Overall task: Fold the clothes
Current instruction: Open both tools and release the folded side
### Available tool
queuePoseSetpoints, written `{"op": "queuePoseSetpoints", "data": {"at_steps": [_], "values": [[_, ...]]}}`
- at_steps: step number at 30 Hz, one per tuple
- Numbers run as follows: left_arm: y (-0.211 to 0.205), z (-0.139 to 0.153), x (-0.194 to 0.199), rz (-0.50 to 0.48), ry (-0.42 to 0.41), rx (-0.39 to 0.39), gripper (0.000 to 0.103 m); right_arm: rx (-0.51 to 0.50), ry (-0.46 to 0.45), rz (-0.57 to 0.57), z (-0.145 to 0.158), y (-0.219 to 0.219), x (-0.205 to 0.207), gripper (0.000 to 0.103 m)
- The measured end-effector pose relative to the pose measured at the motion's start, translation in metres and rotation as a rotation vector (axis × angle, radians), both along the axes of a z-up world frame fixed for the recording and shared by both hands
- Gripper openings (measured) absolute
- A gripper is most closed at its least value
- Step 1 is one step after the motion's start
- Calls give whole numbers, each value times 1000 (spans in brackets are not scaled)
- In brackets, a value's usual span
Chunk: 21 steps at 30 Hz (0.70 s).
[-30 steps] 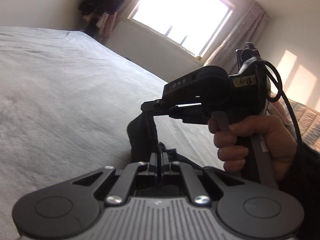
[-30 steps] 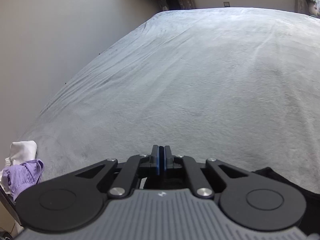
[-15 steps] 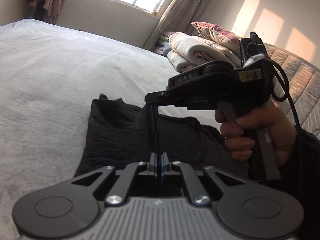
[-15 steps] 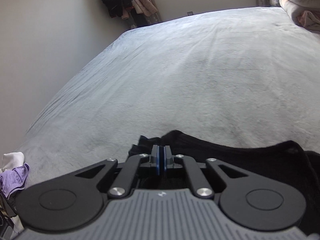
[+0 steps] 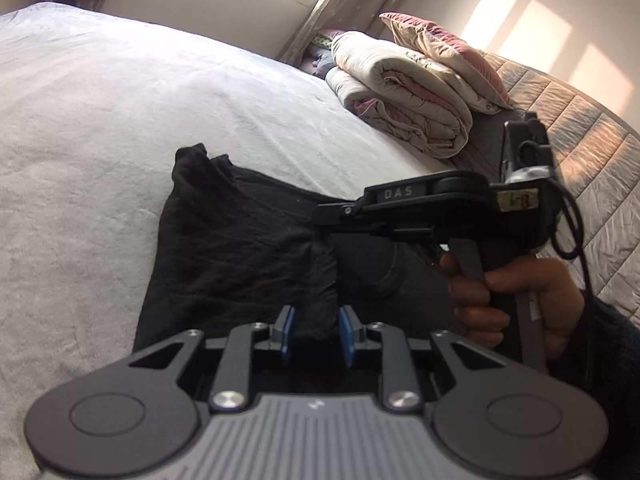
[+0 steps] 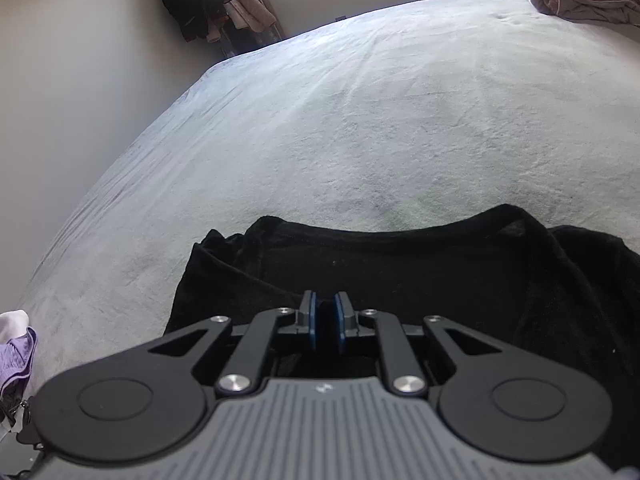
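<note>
Where the grey bedspread (image 5: 120, 128) lies bare toward the window, a black garment (image 5: 232, 248) is spread over its near part, one edge doubled into a ridge of cloth running toward the left gripper (image 5: 314, 330).

Item: left gripper. Blue pads are parted by a moderate gap; the ridge of black cloth stands between them, apparently unclamped, since daylight shows at either side.

Item: right gripper (image 6: 325, 322). Pads are narrowly parted, dark cloth lying in the slit; whether it is pinched or merely passing through cannot be told. In the left view this tool (image 5: 404, 212) is seen gripped by a hand (image 5: 516, 300), its tips low over the garment.

Item: garment, right view (image 6: 400, 264). It lies flat, neck opening toward the far side, a sleeve bunched at the left corner.

Step judged: a laying-down or release of the cloth onto the bed. The scene fits equally a garment just spread for folding and one set down after a fold, so only a clean withdrawal of both tools, without dragging the ridge, is judged to be called for.

Change noted: half a second ago both pairs of pads were closed tight on the cloth; now they are opened. A second ago the garment hung bunched and barely reached the bed; now it is laid out broadly.

Also present: folded quilts (image 5: 404, 92), purple clothing (image 6: 16, 356).
</note>
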<state>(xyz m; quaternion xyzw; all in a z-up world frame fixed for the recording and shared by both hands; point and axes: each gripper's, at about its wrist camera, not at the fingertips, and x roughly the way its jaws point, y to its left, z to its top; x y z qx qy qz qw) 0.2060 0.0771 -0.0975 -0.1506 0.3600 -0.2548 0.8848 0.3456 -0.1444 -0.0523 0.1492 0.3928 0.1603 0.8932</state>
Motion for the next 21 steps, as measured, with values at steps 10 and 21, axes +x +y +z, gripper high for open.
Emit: {"op": "queuePoseSetpoints", "data": {"at_steps": [10, 21], "values": [[-15, 22, 5, -53, 38, 42, 30, -35, -9, -10, 9, -25, -24, 37], [-70, 40, 12, -126, 59, 98, 34, -92, -16, -218, 26, -134, -90, 47]]}}
